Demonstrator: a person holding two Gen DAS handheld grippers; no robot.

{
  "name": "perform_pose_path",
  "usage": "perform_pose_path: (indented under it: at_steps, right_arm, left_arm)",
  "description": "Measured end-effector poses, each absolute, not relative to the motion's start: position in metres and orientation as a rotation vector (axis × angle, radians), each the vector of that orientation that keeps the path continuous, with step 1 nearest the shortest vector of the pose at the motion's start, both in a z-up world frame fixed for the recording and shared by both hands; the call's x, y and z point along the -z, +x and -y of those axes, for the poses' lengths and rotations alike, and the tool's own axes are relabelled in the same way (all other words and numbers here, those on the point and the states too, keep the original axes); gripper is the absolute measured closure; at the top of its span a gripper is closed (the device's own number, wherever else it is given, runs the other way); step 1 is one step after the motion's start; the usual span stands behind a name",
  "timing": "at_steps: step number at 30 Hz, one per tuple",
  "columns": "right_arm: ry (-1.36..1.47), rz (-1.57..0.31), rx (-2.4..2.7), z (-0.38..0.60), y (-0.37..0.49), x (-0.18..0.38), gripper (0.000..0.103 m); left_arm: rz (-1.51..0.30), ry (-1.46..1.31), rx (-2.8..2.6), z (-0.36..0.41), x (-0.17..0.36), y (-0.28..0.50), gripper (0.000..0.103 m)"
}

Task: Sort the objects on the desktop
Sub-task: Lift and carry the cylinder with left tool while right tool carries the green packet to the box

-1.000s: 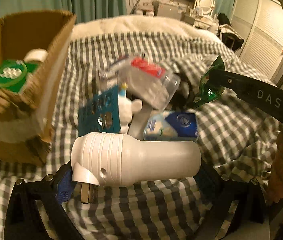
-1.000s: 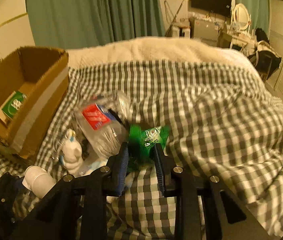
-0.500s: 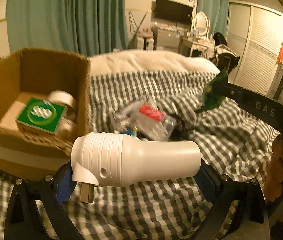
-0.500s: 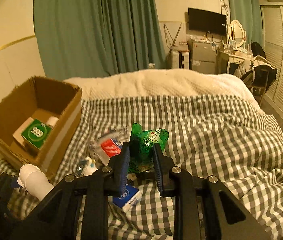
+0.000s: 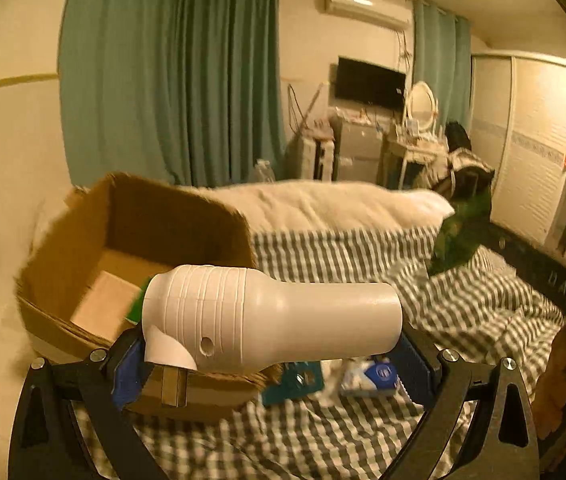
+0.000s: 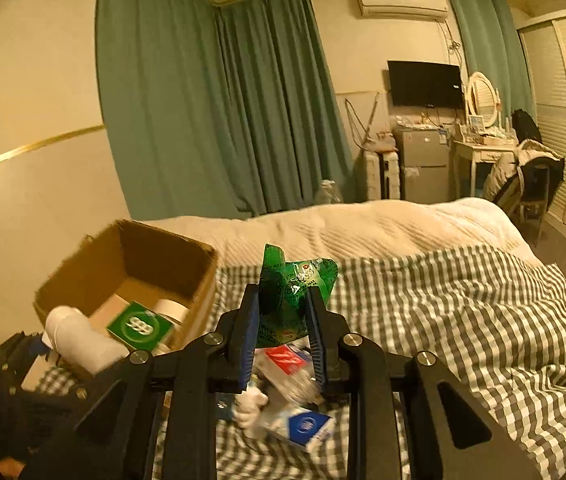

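Left gripper [image 5: 271, 354]: clamped across white plug-in device [image 5: 267, 318], held over near rim of cardboard box [image 5: 83, 236] | Right gripper [image 6: 283, 340]: narrowly closed on green packet [image 6: 293, 296], raised above checked bedspread [image 6: 463, 320]

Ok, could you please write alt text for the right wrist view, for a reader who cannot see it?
The right gripper holds a crinkled green plastic snack packet above a grey-and-white checked bedsheet. To its left stands an open brown cardboard box holding a green-and-white carton; small items lie scattered below.
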State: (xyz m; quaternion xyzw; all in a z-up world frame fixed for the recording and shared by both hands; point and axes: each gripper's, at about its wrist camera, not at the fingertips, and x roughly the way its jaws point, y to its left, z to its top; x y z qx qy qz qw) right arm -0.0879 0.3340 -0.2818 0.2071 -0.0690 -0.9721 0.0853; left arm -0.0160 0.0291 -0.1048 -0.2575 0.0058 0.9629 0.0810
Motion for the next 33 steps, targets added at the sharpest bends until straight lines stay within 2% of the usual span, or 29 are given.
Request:
perform_pose_path:
  at_steps: [10,17,25,33]
  right_arm:
    - [0.566,0.303,2.833,-0.325,-0.087,0.259,0.081]
    - [0.534,0.296,2.828,-0.313,-0.091,0.243,0.081]
    - [0.493,0.259,2.807,-0.277,-0.100,0.229,0.081]
    - [0.484,0.225,2.768,-0.246,-0.111,0.224,0.081]
  left_arm:
    - [-0.016,-0.586,-3.009,0.016,0.059,-0.002,0.002]
    - [0.004,-0.523,-3.061,0.040,0.039,-0.004,0.002]
    - [0.048,-0.505,-3.101,0.068,0.029,-0.012,0.002]
    - [0.009,-0.521,-3.113,0.087,0.031,-0.019,0.002]
